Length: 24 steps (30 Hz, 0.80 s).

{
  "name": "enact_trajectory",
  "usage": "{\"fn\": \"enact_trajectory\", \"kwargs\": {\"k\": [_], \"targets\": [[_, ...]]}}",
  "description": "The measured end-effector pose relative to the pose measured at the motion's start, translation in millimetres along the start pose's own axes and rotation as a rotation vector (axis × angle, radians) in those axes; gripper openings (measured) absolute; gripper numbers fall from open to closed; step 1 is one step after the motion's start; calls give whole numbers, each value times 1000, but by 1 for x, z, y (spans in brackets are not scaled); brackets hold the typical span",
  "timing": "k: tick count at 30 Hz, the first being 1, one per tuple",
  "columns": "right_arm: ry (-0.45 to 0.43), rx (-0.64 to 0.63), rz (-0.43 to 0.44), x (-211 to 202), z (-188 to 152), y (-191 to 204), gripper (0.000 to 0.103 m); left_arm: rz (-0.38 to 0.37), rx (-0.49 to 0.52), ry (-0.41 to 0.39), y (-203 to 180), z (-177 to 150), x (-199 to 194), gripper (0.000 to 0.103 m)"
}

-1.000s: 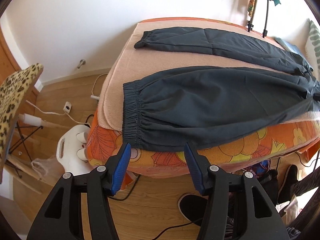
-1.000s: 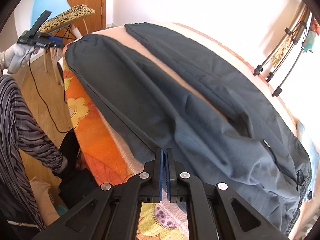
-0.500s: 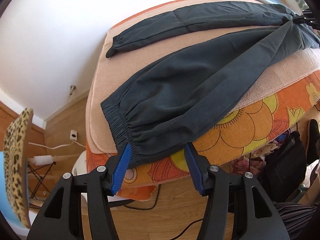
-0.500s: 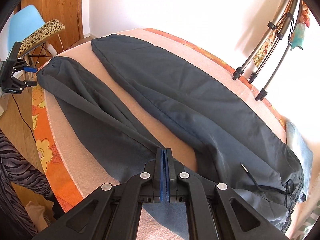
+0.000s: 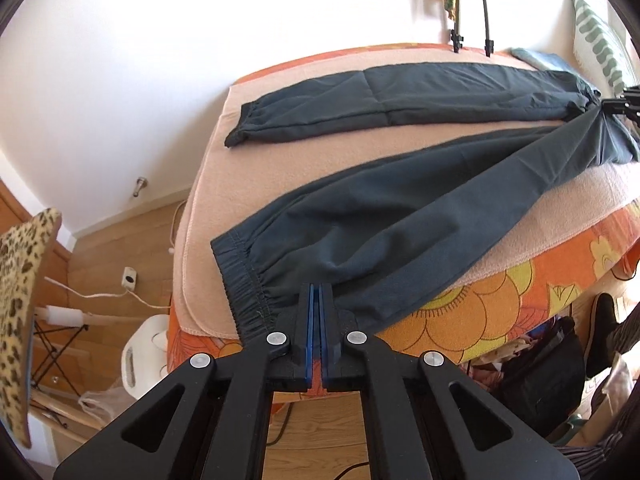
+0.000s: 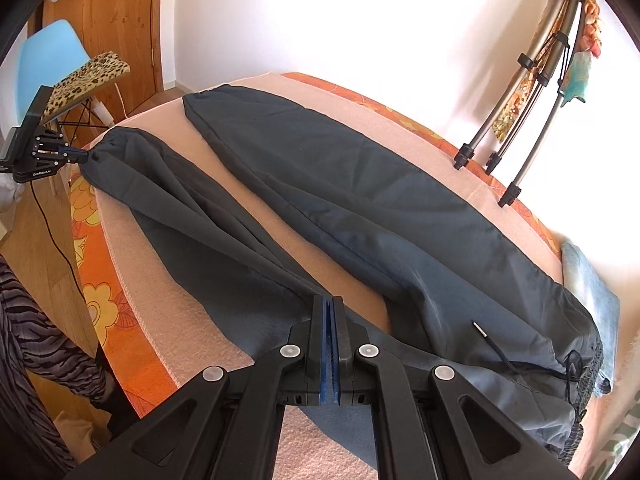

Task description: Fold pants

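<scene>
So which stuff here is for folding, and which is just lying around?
For the job:
pants
left gripper
right gripper
pink blanket

Just lying about:
tripod
leopard-print cushion
blue chair
blue towel

Pants (image 5: 400, 216) on the blanket (image 5: 280, 168), 2 legs apart, tripod legs (image 6: 520, 152) behind.

From my left gripper (image 5: 319, 292), bare blanket (image 5: 304, 160) lay open between the two legs of the pants (image 5: 400, 216). Tripod legs (image 6: 516, 160) stood on the far edge by the wall. A leopard-print board (image 5: 20, 280) and white cable (image 5: 96, 294) occupied the floor to the left.
</scene>
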State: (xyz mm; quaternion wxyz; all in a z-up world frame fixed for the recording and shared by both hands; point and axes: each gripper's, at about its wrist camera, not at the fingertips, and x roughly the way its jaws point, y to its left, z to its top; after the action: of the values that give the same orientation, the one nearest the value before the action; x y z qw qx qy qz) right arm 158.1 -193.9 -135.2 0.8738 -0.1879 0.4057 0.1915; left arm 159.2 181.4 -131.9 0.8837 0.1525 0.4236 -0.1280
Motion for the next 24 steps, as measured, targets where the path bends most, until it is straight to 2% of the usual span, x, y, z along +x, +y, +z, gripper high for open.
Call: {"fn": "enact_trajectory", "kwargs": {"k": [2, 5, 7, 9, 10, 14, 19, 24], "targets": [[-27, 2, -18, -9, 2, 0, 0, 9, -18, -16, 7, 9, -5, 1], [-35, 1, -27, -13, 8, 0, 0, -64, -53, 24, 11, 16, 0, 2], [-33, -9, -43, -10, 12, 0, 0, -68, -15, 14, -1, 18, -3, 9], [-28, -15, -56, -7, 16, -2, 0, -109, 8, 11, -14, 18, -5, 41], [-26, -14, -61, -4, 19, -4, 0, -117, 24, 6, -22, 18, -6, 47], [-10, 0, -77, 11, 32, -18, 0, -139, 114, 16, -54, 18, -1, 49], [12, -8, -96, 28, 43, -27, 0, -157, 162, 21, -79, 28, 14, 49], [19, -13, -99, 33, 43, -30, 0, -89, 221, 50, -92, 30, 37, 49]]}}
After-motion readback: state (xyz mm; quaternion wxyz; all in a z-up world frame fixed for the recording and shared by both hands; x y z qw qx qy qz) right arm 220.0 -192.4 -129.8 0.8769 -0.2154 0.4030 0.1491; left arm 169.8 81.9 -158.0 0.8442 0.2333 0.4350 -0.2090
